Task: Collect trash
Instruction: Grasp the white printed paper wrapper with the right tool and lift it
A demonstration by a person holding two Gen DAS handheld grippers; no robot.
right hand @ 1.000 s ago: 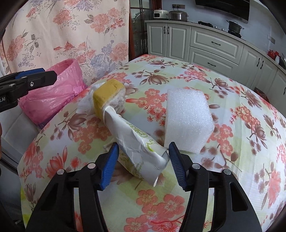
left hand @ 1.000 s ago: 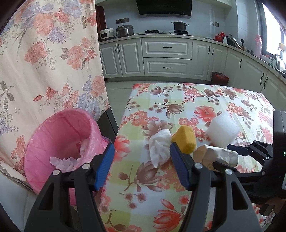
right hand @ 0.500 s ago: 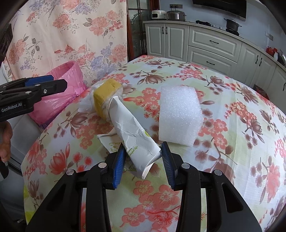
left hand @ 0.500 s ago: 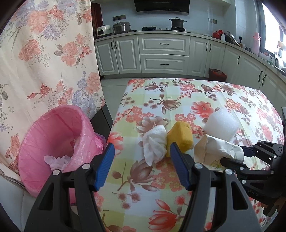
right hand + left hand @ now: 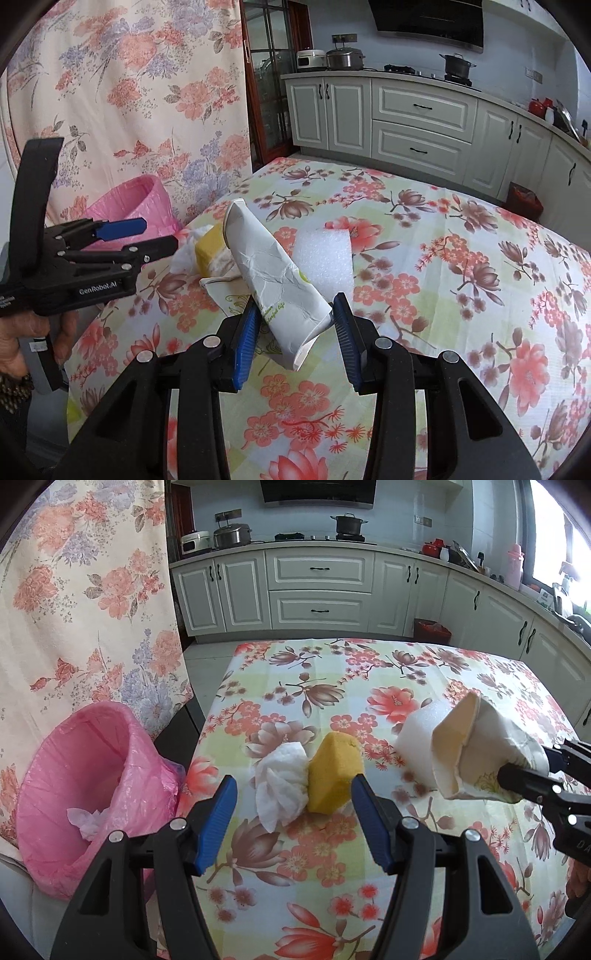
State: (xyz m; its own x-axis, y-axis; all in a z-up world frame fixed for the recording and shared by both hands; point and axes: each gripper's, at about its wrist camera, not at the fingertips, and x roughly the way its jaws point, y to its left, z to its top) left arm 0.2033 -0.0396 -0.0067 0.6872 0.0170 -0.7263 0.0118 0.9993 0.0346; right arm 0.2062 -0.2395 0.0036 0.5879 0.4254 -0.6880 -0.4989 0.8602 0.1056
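Right tool clamped on crushed cup, clear of worktop, likely bound for bin; left tool apart, empty, aimed at tissue and sponge.

We see a table under a floral cloth filling the lower middle of the left wrist view. On it, near the centre, lie a crumpled white tissue and a yellow sponge, touching; to their right a white foam block rests on the cloth.
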